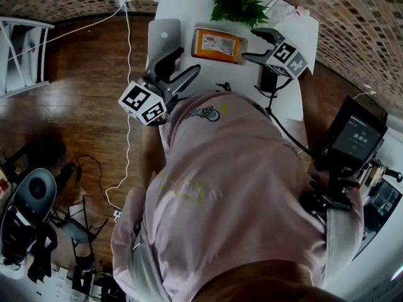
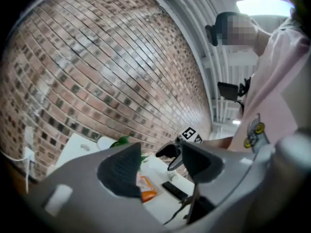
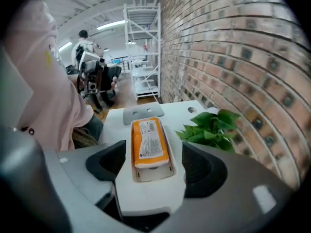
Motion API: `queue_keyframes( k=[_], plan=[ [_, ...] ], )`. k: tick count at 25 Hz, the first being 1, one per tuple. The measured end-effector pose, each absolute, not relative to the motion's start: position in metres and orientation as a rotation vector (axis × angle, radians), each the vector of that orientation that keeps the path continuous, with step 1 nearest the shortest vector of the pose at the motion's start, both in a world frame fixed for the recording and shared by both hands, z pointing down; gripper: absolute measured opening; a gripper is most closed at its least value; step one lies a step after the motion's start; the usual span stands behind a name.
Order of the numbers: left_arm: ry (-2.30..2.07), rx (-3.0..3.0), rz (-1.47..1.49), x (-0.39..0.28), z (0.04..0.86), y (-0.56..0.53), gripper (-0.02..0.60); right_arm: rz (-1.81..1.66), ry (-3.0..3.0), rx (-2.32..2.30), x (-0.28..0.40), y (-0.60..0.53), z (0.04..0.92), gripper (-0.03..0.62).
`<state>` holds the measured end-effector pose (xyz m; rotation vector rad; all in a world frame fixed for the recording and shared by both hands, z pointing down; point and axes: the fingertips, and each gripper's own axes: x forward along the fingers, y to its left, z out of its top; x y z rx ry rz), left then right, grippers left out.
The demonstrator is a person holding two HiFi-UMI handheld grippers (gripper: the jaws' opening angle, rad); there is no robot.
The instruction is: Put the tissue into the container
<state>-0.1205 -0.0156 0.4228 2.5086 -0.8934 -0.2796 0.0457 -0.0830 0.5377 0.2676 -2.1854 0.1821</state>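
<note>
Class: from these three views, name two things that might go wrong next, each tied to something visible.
1. The open right hand-held gripper points at the tissue pack, which rises above the container; a nudge might tip it out.
2. The plant stands close beside; a jaw might snag leaves.

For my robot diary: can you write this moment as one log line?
tissue pack: in container | left gripper: open, empty | right gripper: open, facing container

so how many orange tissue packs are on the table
1. The orange tissue pack lies in the white container on the table, beside the green plant. The person's body hides the table's near part, so another could be out of sight.
</note>
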Motion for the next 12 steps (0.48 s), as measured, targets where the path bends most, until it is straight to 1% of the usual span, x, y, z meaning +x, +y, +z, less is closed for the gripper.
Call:
queue_keyframes(
  k=[2,3,4,5,6,7,8,9,11,12],
  plan=[
    [-0.752,2.533,-0.249,-0.073,0.433,-0.047,0.242,0.302,-2.255,0.41,0.073,-0.073,0.532,0.364],
    [-0.684,2.503,-0.218,-0.048,0.454,-0.064,0.24,0.378,-2.289,0.486,0.088,-0.066,0.532,0.364],
    [-0.626,2.438,-0.145,-0.023,0.489,-0.078,0.21,0.46,-2.318,0.568,0.103,-0.059,0.533,0.364],
    [-0.582,2.338,-0.021,-0.003,0.535,-0.087,0.158,0.542,-2.341,0.653,0.116,-0.052,0.534,0.364],
    [-0.551,2.228,0.121,0.011,0.579,-0.09,0.133,0.618,-2.355,0.734,0.129,-0.045,0.535,0.362],
    [-0.526,2.136,0.217,0.018,0.608,-0.089,0.006,0.679,-2.362,0.805,0.14,-0.036,0.535,0.359],
    [-0.5,2.078,0.232,0.019,0.616,-0.086,0.005,0.721,-2.362,0.864,0.149,-0.028,0.535,0.356],
    [-0.478,2.056,0.178,0.015,0.606,-0.083,0.005,0.744,-2.361,0.911,0.156,-0.021,0.536,0.354],
    [-0.461,2.096,0.035,0.001,0.562,-0.078,0.005,0.751,-2.379,0.99,0.166,-0.015,0.53,0.35],
    [-0.461,2.135,-0.007,-0.008,0.538,-0.071,0.005,0.752,-2.404,1.028,0.168,-0.016,0.524,0.323]
  ],
)
